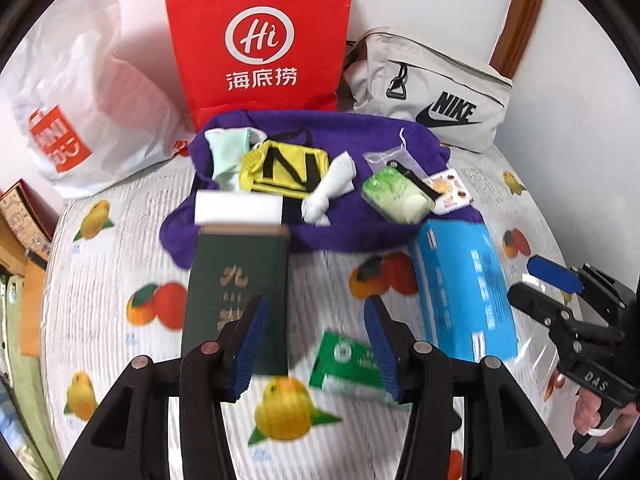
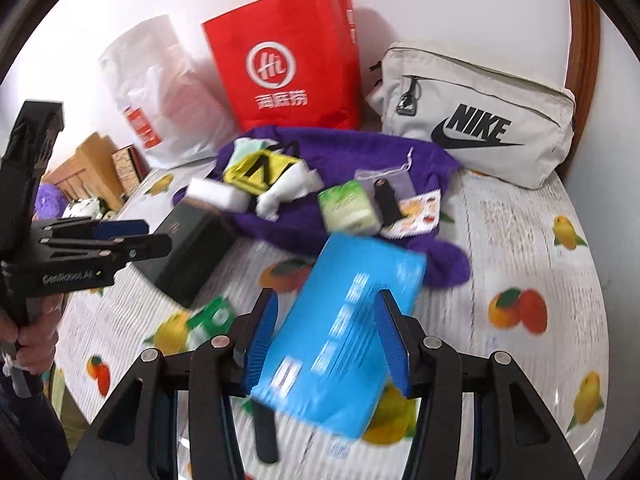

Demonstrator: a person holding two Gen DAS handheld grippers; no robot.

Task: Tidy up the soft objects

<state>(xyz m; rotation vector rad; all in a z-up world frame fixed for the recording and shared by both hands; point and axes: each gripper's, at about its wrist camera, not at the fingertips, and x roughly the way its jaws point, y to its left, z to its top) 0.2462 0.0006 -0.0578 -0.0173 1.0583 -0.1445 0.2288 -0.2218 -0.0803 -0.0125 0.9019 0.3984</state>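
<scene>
- Fruit-printed covering (image 1: 340,268) is spreading across the surface, with a red paper bag (image 1: 260,40), a white plastic bag (image 1: 80,112) and a grey Nike pouch (image 1: 432,92) standing along the white wall behind.
- Soft things are lying in a heap on a purple cloth (image 1: 340,148) near the back: a yellow pouch (image 1: 284,168), a mint cloth (image 1: 228,148), a white crumpled cloth (image 1: 328,188) and a green cabbage-print pack (image 1: 396,196).
- Left gripper (image 1: 316,344) is standing with its fingers spread; the dark green box (image 1: 240,280) is lying against the left pad, but nothing is pressing it from the other side, so I judge it released.
- Right gripper (image 2: 326,340) is straddling the blue tissue pack (image 2: 344,320); blur is hiding whether the pads are pressing on it, so I cannot tell if it is grasped or let go.
- For this step, it is probably best to be squeezing the soft pack across its narrow sides, gently, and lifting it clear of the purple cloth edge it is touching.
- Left wrist view is showing the small green-and-white packet (image 1: 352,364) whole between the fingers; the right wrist view is showing only a corner of it.
- Right wrist view alone is showing cardboard boxes (image 2: 92,168) at the far left and the hand (image 2: 36,332) gripping the left tool.
</scene>
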